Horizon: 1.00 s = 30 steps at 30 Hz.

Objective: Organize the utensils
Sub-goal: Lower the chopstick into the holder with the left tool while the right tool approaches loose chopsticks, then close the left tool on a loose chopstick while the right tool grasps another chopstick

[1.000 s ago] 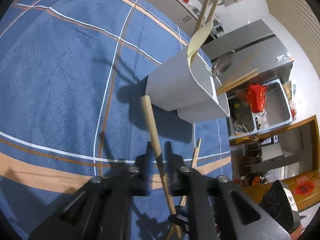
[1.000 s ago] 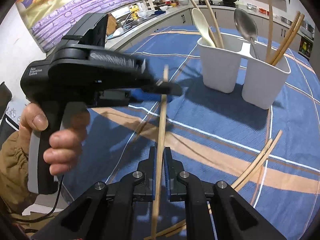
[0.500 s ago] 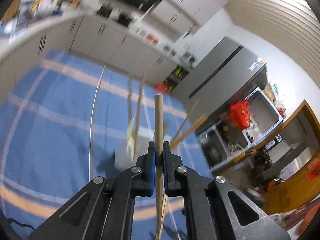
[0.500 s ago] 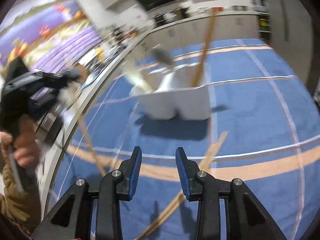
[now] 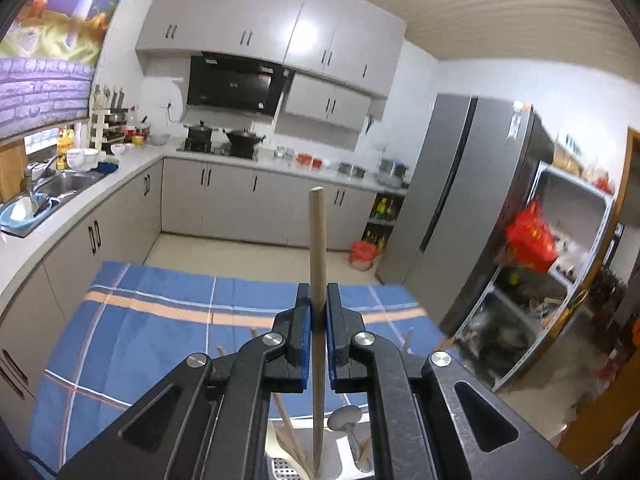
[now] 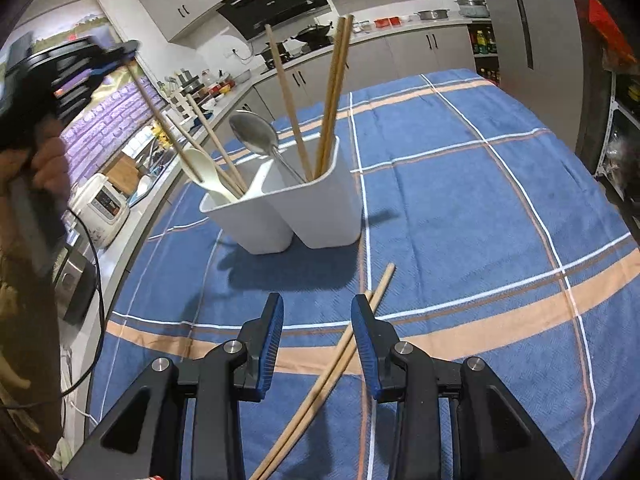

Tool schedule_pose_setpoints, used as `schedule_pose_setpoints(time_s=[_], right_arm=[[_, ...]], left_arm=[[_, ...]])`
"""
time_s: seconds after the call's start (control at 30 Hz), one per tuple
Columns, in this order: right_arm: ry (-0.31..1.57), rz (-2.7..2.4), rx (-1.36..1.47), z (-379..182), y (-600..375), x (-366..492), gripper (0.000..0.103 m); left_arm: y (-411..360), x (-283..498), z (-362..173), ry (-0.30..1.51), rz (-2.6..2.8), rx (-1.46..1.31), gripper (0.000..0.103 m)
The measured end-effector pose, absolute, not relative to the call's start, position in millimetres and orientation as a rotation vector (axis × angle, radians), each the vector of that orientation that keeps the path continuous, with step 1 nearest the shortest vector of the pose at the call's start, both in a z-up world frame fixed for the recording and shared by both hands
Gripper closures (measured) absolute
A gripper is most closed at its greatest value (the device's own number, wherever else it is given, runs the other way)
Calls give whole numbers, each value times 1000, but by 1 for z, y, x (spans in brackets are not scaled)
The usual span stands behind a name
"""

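Now — left gripper [image 5: 318, 312] pinches one chopstick [image 5: 318, 248] over the white holder [image 6: 280, 216] | right gripper [image 6: 317, 320] open, holds nothing | lower slowly — tip into left cup.

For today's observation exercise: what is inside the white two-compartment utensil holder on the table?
In the white holder, the left compartment holds a cream spoon and chopsticks; the right holds a metal spoon and three chopsticks. The walls hide their lower ends and anything at the bottom.

both wrist views overlook holder [image 6: 288, 216]
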State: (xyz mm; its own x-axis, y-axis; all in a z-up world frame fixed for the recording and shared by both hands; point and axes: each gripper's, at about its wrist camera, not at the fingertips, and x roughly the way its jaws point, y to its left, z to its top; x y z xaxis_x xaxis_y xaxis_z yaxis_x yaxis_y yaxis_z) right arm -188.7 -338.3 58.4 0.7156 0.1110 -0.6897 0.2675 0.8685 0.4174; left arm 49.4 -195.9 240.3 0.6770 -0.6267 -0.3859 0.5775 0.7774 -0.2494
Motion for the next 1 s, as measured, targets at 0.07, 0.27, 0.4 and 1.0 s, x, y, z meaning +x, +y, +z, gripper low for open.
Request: schedule_pose_setpoints(time_s=[0.07, 0.27, 0.4, 1.0], right_arm=[[784, -103, 528, 56, -339, -189, 65], [800, -136, 551, 48, -346, -190, 65], [813, -144, 560, 42, -349, -189, 65], [1024, -134, 311, -1, -316, -166, 75]], left_arm=[[-210, 57, 225, 507, -681, -87, 97], [-224, 65, 193, 587, -679, -52, 97], [-224, 64, 189, 609, -686, -42, 92], [-124, -34, 178, 723, -624, -118, 70]])
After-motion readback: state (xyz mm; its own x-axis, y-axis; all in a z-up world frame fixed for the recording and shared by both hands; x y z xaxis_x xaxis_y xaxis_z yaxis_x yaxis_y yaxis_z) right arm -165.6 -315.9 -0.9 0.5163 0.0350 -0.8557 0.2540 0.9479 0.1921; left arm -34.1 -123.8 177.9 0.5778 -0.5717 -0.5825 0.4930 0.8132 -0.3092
